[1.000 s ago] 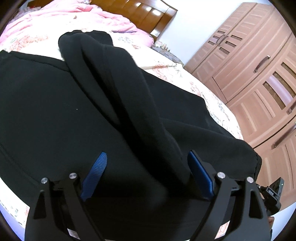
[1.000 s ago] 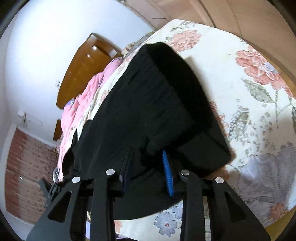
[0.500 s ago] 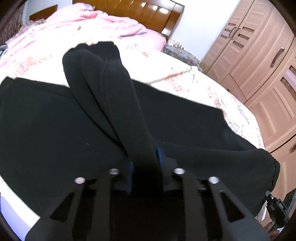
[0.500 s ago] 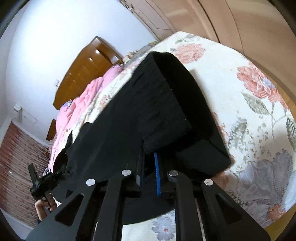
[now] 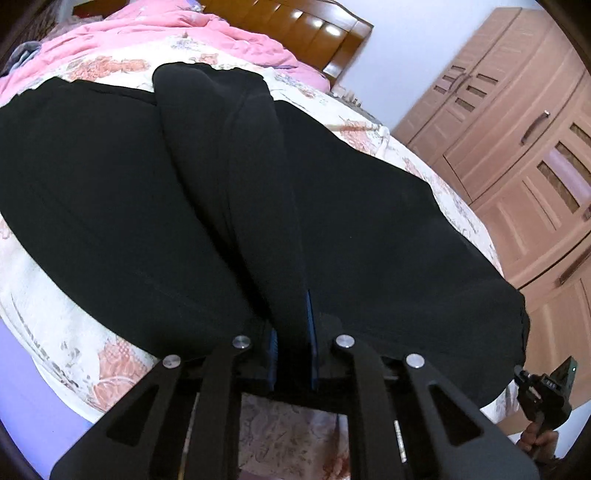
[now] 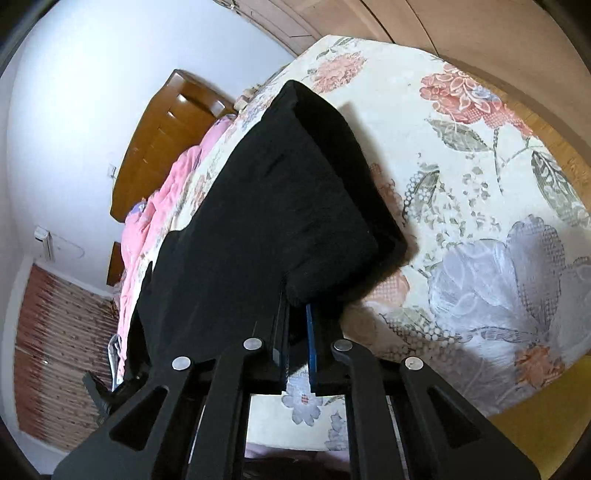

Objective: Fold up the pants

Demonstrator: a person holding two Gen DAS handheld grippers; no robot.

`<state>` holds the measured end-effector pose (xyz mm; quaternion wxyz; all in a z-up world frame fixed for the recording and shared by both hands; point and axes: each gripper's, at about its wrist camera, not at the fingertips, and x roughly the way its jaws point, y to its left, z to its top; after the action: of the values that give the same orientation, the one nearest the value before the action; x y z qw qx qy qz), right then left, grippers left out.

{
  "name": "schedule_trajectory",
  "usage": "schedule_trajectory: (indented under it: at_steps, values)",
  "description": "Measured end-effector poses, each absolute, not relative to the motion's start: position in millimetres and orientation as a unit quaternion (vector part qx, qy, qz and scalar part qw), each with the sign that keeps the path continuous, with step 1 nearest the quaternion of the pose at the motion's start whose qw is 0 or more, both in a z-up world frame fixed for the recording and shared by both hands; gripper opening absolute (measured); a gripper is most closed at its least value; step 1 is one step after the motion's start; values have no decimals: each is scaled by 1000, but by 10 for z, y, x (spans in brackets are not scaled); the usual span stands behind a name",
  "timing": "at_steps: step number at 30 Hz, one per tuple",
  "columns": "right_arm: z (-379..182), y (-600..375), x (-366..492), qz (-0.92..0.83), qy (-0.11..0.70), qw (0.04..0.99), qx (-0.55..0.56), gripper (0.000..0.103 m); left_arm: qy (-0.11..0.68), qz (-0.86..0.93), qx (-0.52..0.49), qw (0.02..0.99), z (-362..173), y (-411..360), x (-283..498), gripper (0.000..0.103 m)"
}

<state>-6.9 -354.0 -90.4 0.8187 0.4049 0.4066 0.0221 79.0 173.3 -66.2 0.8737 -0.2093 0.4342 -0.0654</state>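
Note:
Black pants (image 5: 110, 192) lie spread across a floral bedsheet (image 5: 48, 325). A raised ridge of the cloth runs up the middle of the left wrist view. My left gripper (image 5: 291, 332) is shut on the near end of this ridge and holds it a little above the bed. In the right wrist view the pants (image 6: 258, 206) show a folded-over cuff end on the sheet (image 6: 480, 184). My right gripper (image 6: 295, 317) is shut on the near corner of this folded end. The other gripper shows at the right edge of the left wrist view (image 5: 546, 395).
A pink quilt (image 5: 155, 33) and a wooden headboard (image 5: 295, 26) lie at the far end of the bed. Wooden wardrobes (image 5: 517, 129) stand to the right. The bed edge is close below both grippers. A brick-pattern wall (image 6: 48, 350) is at the left of the right wrist view.
My left gripper was open around the ridge and has shut on it, then lifted and pulled back. My right gripper has closed tighter on the folded end and lifted it.

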Motion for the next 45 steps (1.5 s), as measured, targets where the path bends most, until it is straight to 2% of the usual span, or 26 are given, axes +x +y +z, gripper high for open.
schedule_trajectory:
  at_steps: [6,10,15,18,19,20,21,22,23,24,27,29,37,45]
  values:
    - [-693,-3537,-123,20,404,833,377,8,410,-88,-174,891,-258,1736,625,12]
    - [-961,-3595,-88,15,416,819,395,8,455,-74,-177,869,-644,1679,696,12]
    - [-778,-3564,-63,22,415,834,362,8,440,-76,-193,874,-584,1790,573,12]
    - [-933,-3568,-35,24,445,821,358,8,446,-76,-183,873,-604,1768,554,13]
    - [-958,-3576,-37,26,445,819,361,7,454,-75,-179,869,-647,1756,578,16]
    - [-938,-3592,-40,27,445,819,362,12,450,-74,-178,872,-638,1756,588,17]
    - [-904,-3588,-42,31,449,818,359,17,450,-71,-177,872,-622,1757,583,29]
    - [-859,-3581,-49,33,455,817,354,29,451,-64,-172,873,-581,1759,561,56]
    - [-796,-3563,-78,38,463,815,347,37,444,-56,-162,879,-514,1765,524,69]
    - [-746,-3533,-104,52,463,816,342,37,416,-39,-143,897,-401,1759,432,74]
    - [-619,-3321,-168,116,460,823,313,37,340,-15,-93,936,-72,1677,197,79]
    - [-661,-3135,-144,160,466,812,313,37,317,-46,-90,943,61,1550,138,84]
    - [-916,-2943,-10,177,480,794,329,37,382,-236,-35,893,-224,333,478,85]
    - [-903,-2863,77,204,463,789,348,37,425,-275,-27,862,-483,47,771,85]
